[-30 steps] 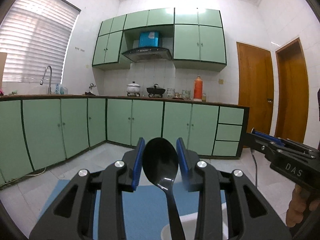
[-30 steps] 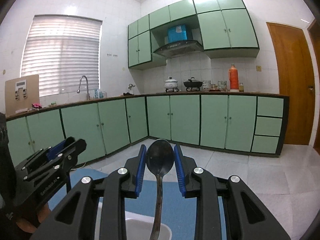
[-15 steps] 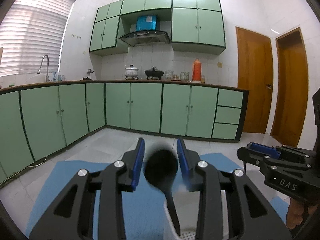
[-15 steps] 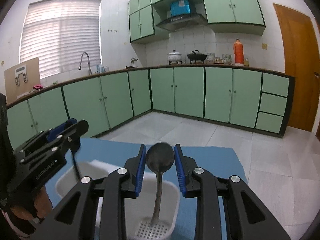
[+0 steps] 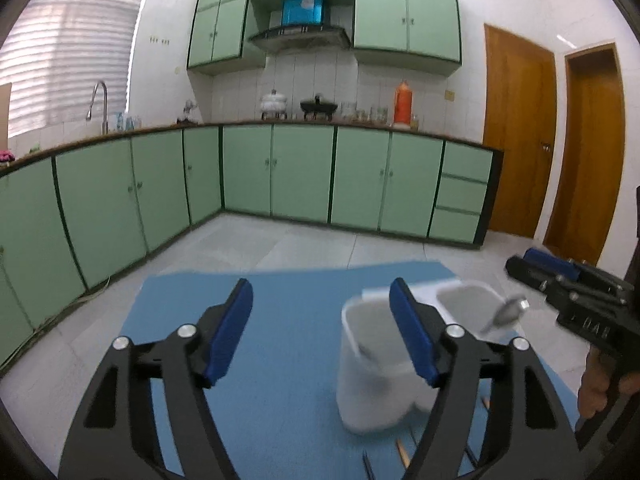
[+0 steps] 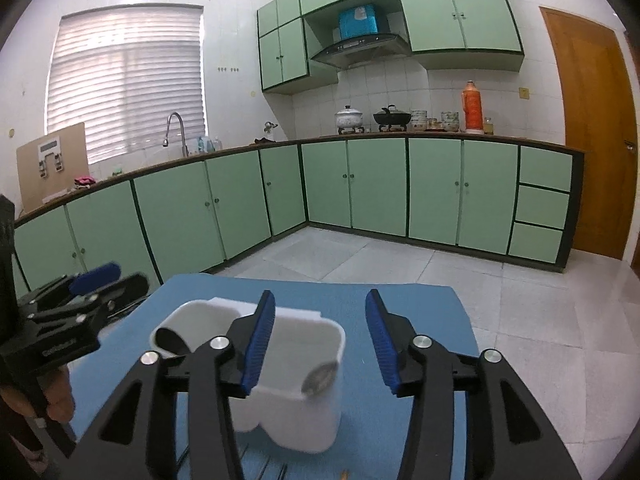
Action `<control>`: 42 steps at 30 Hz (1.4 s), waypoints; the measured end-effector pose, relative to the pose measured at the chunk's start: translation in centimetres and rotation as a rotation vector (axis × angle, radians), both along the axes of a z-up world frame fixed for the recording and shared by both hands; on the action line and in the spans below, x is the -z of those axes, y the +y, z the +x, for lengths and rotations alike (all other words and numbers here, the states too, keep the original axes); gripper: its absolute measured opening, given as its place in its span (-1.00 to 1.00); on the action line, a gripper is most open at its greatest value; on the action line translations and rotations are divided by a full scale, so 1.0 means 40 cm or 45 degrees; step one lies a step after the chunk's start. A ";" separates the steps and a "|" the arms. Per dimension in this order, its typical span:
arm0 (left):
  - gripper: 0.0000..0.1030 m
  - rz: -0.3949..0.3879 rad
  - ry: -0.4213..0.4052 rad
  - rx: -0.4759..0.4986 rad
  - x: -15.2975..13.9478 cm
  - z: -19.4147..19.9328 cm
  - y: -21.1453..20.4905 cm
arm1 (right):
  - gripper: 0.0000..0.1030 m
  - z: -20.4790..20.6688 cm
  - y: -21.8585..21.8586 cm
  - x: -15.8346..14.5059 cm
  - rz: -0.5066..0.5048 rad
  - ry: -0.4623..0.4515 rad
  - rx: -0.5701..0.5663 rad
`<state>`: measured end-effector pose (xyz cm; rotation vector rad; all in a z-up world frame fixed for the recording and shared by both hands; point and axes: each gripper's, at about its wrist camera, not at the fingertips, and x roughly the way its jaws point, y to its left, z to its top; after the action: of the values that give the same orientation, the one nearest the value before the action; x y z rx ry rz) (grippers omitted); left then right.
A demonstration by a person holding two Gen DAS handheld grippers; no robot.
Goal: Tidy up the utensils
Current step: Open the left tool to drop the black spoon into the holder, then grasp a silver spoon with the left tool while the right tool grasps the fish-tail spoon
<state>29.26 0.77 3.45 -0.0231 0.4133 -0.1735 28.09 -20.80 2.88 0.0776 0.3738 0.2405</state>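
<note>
A white two-compartment utensil holder (image 6: 296, 384) stands on a blue mat (image 6: 432, 304). A black spoon (image 6: 170, 340) leans in its left compartment and a metal spoon (image 6: 319, 378) in its right one. In the left wrist view the holder (image 5: 372, 384) shows with the metal spoon's bowl (image 5: 508, 312) sticking out, blurred. My left gripper (image 5: 322, 332) is open and empty, left of the holder. My right gripper (image 6: 320, 346) is open and empty, just above and behind the holder. Each gripper also shows in the other's view (image 5: 576, 292) (image 6: 68, 316).
Thin utensil ends (image 5: 400, 450) lie on the mat at the near edge, partly hidden. The mat (image 5: 288, 320) covers a table; beyond it are a tiled floor, green cabinets (image 6: 376, 188) and wooden doors (image 5: 518, 136).
Both grippers opened and let go of their spoons. The black spoon and the metal spoon dropped into the holder. Both grippers pulled back and tilted down.
</note>
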 end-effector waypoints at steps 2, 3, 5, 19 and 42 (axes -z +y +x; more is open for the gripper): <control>0.51 0.014 0.080 -0.010 0.007 -0.029 0.009 | -0.01 -0.030 -0.012 -0.003 0.011 -0.009 0.009; 0.53 0.032 0.121 -0.025 0.015 -0.043 0.012 | -0.01 -0.045 -0.018 -0.003 0.015 -0.010 0.015; 0.56 0.083 0.206 -0.055 0.036 -0.067 0.014 | 0.00 -0.074 -0.033 0.001 0.024 0.006 0.043; 0.58 0.130 0.554 -0.161 0.203 -0.178 0.040 | 0.00 -0.197 -0.074 0.147 -0.050 0.273 0.102; 0.13 0.044 0.649 -0.166 0.256 -0.167 0.064 | 0.00 -0.224 -0.095 0.220 -0.076 0.358 0.085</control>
<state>22.56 3.32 -6.79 -0.0604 0.9209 -0.0289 19.15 -24.60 -5.92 0.0653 0.6566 0.1522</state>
